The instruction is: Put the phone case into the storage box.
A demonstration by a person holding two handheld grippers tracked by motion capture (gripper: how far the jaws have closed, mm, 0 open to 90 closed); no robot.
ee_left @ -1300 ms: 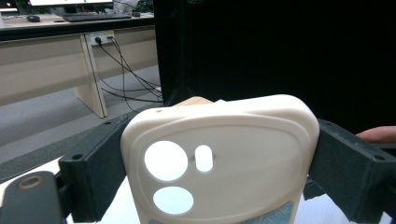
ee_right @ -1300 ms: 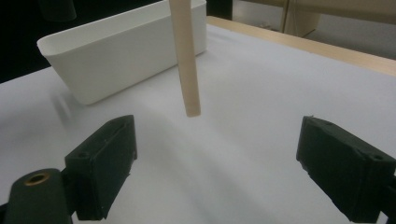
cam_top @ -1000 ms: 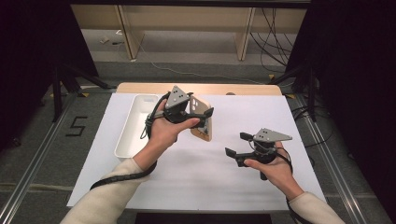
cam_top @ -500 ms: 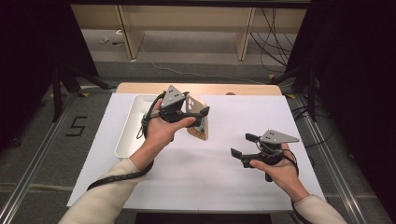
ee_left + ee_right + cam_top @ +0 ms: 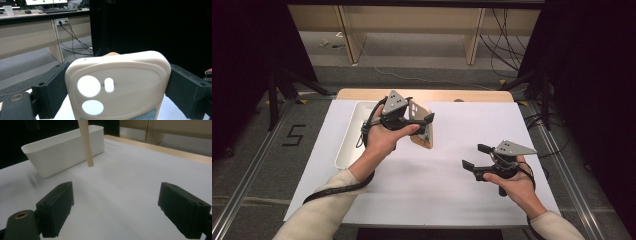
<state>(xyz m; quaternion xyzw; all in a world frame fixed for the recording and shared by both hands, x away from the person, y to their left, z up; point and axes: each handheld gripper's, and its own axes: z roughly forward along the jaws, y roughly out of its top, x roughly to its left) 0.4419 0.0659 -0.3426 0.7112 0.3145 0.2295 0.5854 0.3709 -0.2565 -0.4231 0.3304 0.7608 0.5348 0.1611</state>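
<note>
Starting at the left of the high view, the white bin [image 5: 354, 135] sits on the white table sheet [image 5: 442, 195], long side running toward twelve o'clock. Just to its right, at about three o'clock from it, my left gripper [image 5: 419, 117] pinches a cream phone case [image 5: 422, 131] across its width. In the left gripper view the case [image 5: 117, 85] stands between both black jaws, camera cut-outs facing me, each jaw pressed on a side edge. Its lower end hangs clear of the sheet, near the bin's right wall.

Farther right, at roughly four o'clock from the case, my right gripper [image 5: 473, 157] hovers over bare sheet with jaws spread and nothing between them. Its own view looks across at the bin [image 5: 65, 147] and the case's thin edge [image 5: 86, 142].

My worry is the grip: I hold a smooth, flexible shell by its rims only, so a tilt or a bump on the bin wall could pop it out or twist it, and it would drop onto the sheet outside the bin.
</note>
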